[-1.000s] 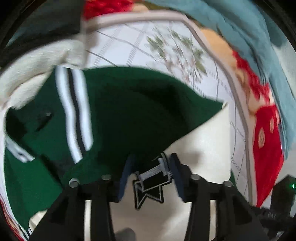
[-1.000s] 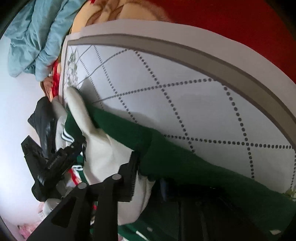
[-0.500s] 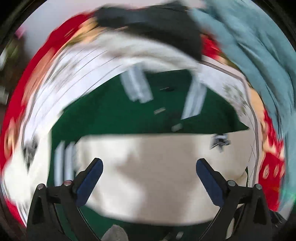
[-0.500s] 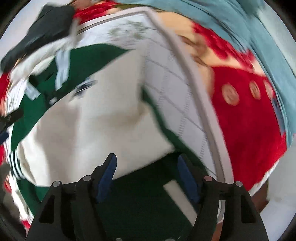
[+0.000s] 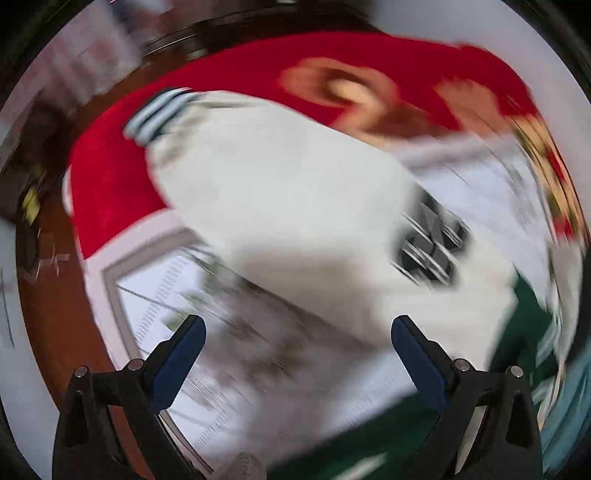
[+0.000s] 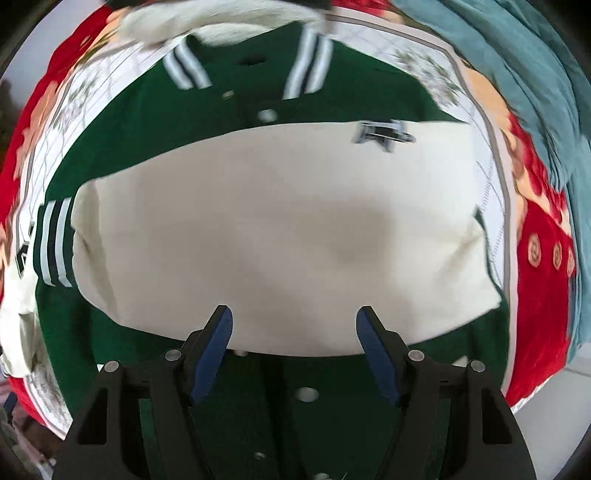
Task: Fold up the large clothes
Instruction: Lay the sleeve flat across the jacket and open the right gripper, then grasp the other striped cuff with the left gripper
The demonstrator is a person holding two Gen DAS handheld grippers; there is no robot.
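Observation:
A green varsity jacket (image 6: 122,122) with a striped collar lies face up on the mat. One cream sleeve (image 6: 280,229) with a star patch (image 6: 384,133) is folded across its chest. My right gripper (image 6: 293,317) hovers above that sleeve, pointing down, open and holding nothing. In the blurred left wrist view the other cream sleeve (image 5: 288,192) stretches out flat, its striped cuff (image 5: 159,114) lying on the red blanket and a dark patch (image 5: 432,247) near the green body (image 5: 524,325). My left gripper (image 5: 297,328) is open wide above this sleeve's lower edge, with nothing in it.
The jacket rests on a white quilted mat (image 6: 491,177) with a grey border, spread over a red flowered blanket (image 6: 543,295). Teal cloth (image 6: 517,48) is heaped at the right, a white fluffy garment (image 6: 229,18) beyond the collar. Brown floor (image 5: 55,314) shows past the mat's corner.
Both grippers were shut on the cream sleeve, then let go and opened. That sleeve now lies across the chest. The left gripper swung over to the outstretched sleeve; the right rose and rolled.

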